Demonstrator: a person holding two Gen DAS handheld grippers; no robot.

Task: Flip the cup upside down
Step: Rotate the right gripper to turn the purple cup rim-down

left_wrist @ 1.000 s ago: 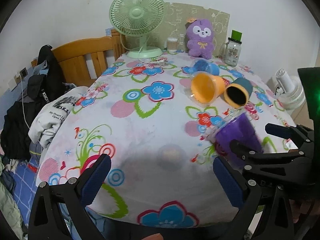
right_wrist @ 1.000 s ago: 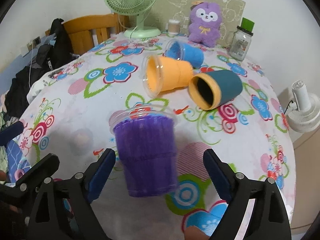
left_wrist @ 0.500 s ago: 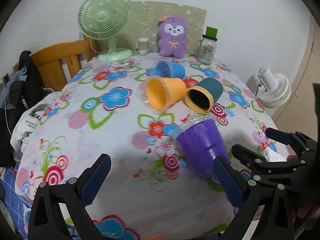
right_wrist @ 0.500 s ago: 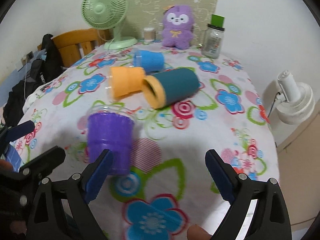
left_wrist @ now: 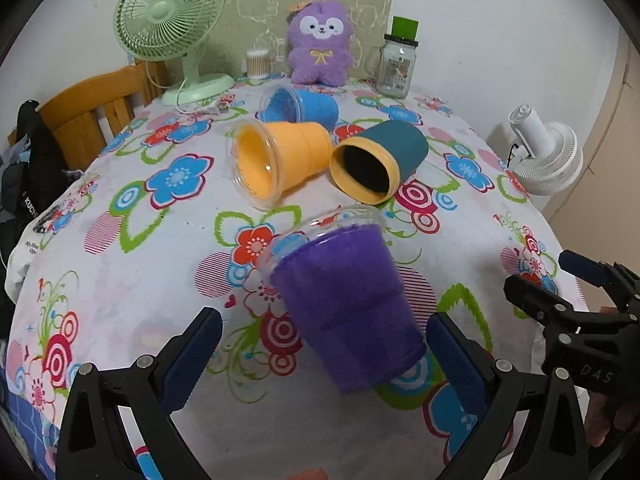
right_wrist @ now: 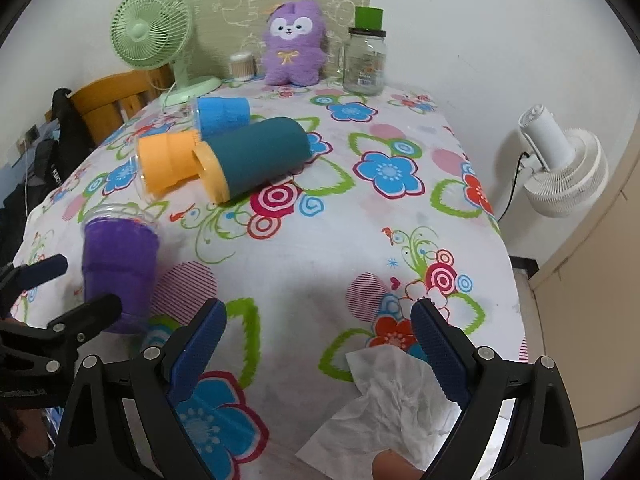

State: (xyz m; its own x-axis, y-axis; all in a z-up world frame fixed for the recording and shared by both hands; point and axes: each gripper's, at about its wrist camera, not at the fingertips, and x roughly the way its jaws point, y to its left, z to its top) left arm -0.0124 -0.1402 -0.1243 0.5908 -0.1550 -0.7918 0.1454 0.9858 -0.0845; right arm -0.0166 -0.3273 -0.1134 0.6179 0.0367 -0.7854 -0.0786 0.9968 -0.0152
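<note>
**Mia:** Left gripper (left_wrist: pixel 324 348) is wide apart, right? The purple cup (left_wrist: pixel 344 304) sits between its two blue pads (left_wrist: pixel 196 356).

**Ben:** Yes. The pads are on each side of the cup. The right pad looks very close to it, but I cannot tell if it touches. The left pad is not touching.

**Mia:** Which way is the cup?

**Ben:** It stands on the table (left_wrist: pixel 132 288), near the front edge. Its clear rim is at the top and the small end is at the bottom. It looks a bit tilted and a bit blurry.

**Mia:** And the right gripper (right_wrist: pixel 320 344)?

**Ben:** It is wide apart too, and holds nothing. It is over the near right part of the table. A white tissue (right_wrist: pixel 384 404) lies just under its right pad.

**Mia:** Where is the purple cup from that side?

**Ben:** Far off to the left (right_wrist: pixel 116 268), by the left gripper.

**Mia:** What else is there?

**Ben:** An orange cup (left_wrist: pixel 276 164), a teal cup (left_wrist: pixel 380 164) and a blue cup (left_wrist: pixel 300 104) lie on their sides in the middle. At the far end stand a green fan (left_wrist: pixel 172 24), a purple toy (left_wrist: pixel 320 40) and a jar (left_wrist: pixel 396 64).
</note>
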